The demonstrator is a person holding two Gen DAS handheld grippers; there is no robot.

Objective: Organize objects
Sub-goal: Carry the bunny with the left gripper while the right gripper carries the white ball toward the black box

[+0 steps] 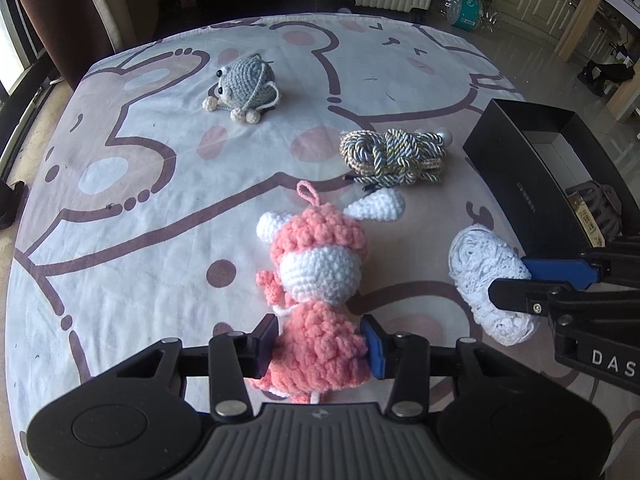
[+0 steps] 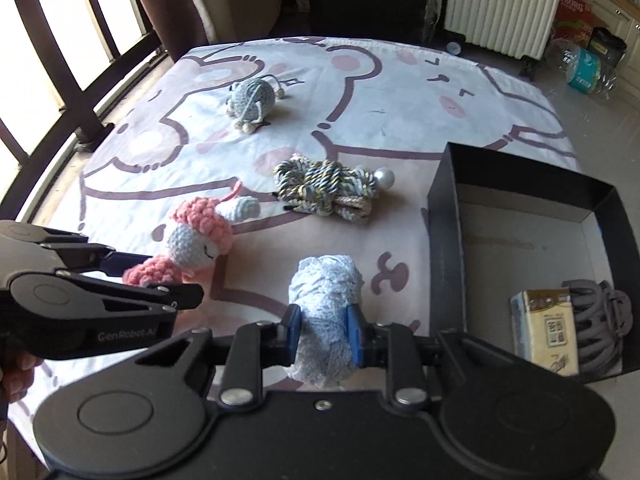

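Note:
My left gripper (image 1: 320, 344) is shut on the body of a pink and white crochet doll (image 1: 320, 264), which also shows in the right wrist view (image 2: 192, 240) between the left gripper's fingers (image 2: 168, 288). My right gripper (image 2: 324, 332) is shut on a white yarn bundle (image 2: 324, 304), seen in the left wrist view (image 1: 488, 276) with the right gripper's fingers (image 1: 516, 290) on it. A grey crochet toy (image 1: 248, 80) and a knotted multicolour rope (image 1: 394, 156) lie on the cloth further off.
A black open box (image 2: 444, 216) stands at the right, holding a small carton (image 2: 546, 328) and a grey cord bundle (image 2: 604, 320). The table is covered by a cartoon-print cloth (image 1: 160, 200). A window railing (image 2: 72, 80) runs along the left; a white radiator (image 2: 504, 4) stands behind.

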